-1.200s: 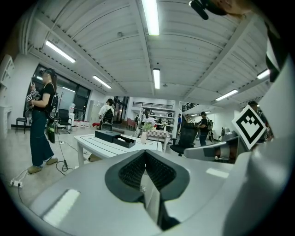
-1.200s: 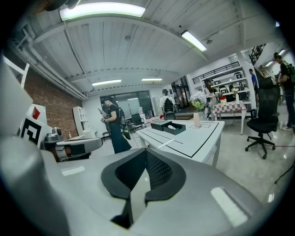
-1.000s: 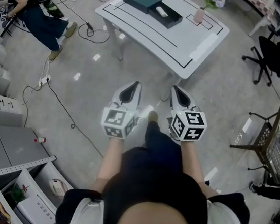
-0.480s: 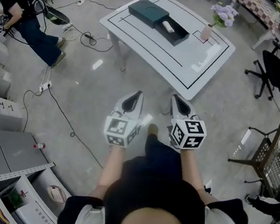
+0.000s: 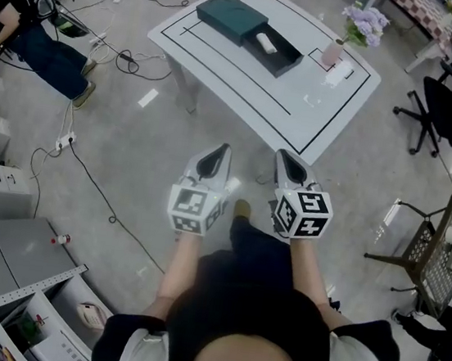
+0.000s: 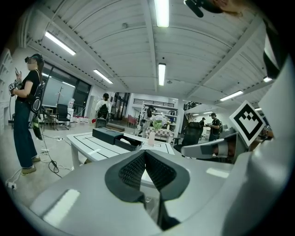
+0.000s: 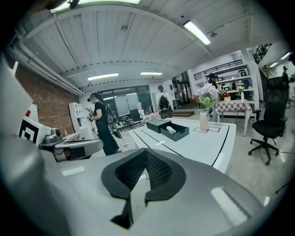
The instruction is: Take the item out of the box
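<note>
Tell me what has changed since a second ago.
The person carrying the tools has walked toward the white table, which now sits closer in the head view. Nothing was gripped or released. The left tool and right tool stay shut, empty and side by side. The open box still holds the white item.

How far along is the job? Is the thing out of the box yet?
Done: the dark green rectangular box on the white table lies open. In hand: nothing; the left gripper and right gripper are shut, empty, short of the table. Left: reaching in and lifting out the small white item.
</note>
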The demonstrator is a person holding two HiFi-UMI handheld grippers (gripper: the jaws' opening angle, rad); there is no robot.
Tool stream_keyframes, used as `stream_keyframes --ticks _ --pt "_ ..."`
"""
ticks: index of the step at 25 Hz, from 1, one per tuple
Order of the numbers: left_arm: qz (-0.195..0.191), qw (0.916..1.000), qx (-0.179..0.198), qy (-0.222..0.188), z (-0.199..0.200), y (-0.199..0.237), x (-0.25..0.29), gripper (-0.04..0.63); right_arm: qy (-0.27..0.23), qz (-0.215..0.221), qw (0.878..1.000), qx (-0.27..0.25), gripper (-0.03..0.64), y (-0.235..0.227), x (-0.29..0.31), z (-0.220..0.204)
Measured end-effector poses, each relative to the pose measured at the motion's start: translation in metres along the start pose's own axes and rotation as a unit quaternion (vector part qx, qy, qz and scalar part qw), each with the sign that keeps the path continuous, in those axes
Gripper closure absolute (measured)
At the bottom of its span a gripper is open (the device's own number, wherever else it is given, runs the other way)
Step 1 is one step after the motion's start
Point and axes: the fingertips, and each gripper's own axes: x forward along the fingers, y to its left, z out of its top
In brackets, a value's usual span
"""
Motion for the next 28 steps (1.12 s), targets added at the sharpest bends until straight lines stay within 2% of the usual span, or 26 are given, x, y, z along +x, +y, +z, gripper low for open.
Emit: stream_keyframes --ticks 14,28 --pt "0.007 0.9999 0.011 0.007 0.021 0.025 0.067 0.584 0.003 0.015 1.0 -0.009 0.615 -0.033 0.062 0.04" --pt "0.024 0.9996 0.014 -0.002 0.033 0.033 0.097 0.584 -0.011 0.031 0.999 -0.009 0.615 -0.051 0.092 0.058"
